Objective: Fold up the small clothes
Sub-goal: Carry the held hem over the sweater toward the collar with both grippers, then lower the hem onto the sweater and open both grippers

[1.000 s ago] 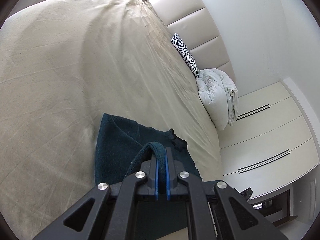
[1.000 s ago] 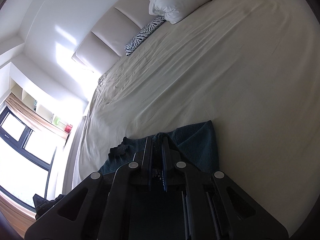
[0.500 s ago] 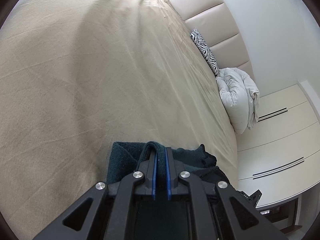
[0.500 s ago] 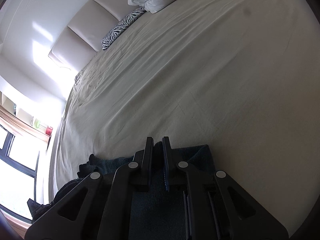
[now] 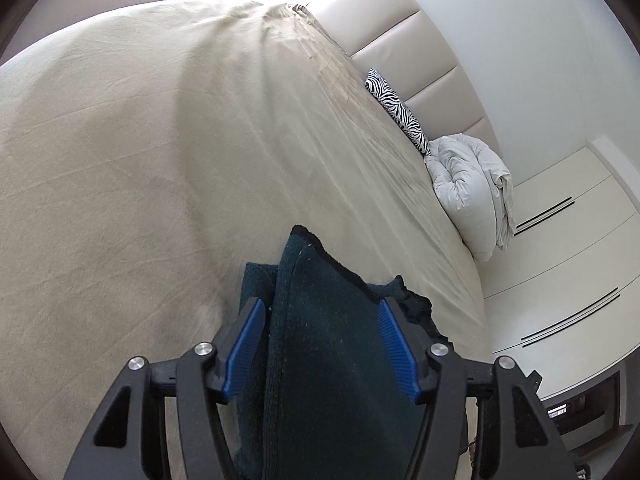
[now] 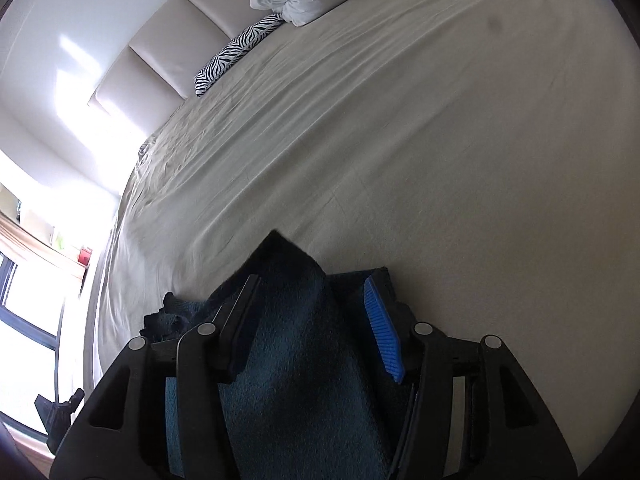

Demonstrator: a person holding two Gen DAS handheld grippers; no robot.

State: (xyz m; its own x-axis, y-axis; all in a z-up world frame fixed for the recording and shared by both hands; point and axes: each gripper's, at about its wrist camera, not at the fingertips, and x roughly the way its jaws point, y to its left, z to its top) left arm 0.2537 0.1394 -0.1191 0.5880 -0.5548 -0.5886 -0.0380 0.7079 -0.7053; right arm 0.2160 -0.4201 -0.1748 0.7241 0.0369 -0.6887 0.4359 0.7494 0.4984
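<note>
Garment axis: I saw the dark teal garment [image 5: 320, 344] run lengthwise from the bottom edge up to a corner at mid-frame in the left wrist view.
Garment look: knitted, dark-edged, doubled over on the beige bedsheet [image 5: 120, 160].
Left gripper [image 5: 320, 338]: I had it angled down; its jaws had just been opening, cloth between the blue pads, unpressed.
Right gripper [image 6: 312, 320]: likewise, jaws just parted, fabric loose between.
Far: zebra pillow [image 5: 396, 112], white duvet [image 5: 468, 184].

Both claws [image 5: 322, 344] [image 6: 314, 324] just opened, teal cloth [image 5: 320, 320] released.
</note>
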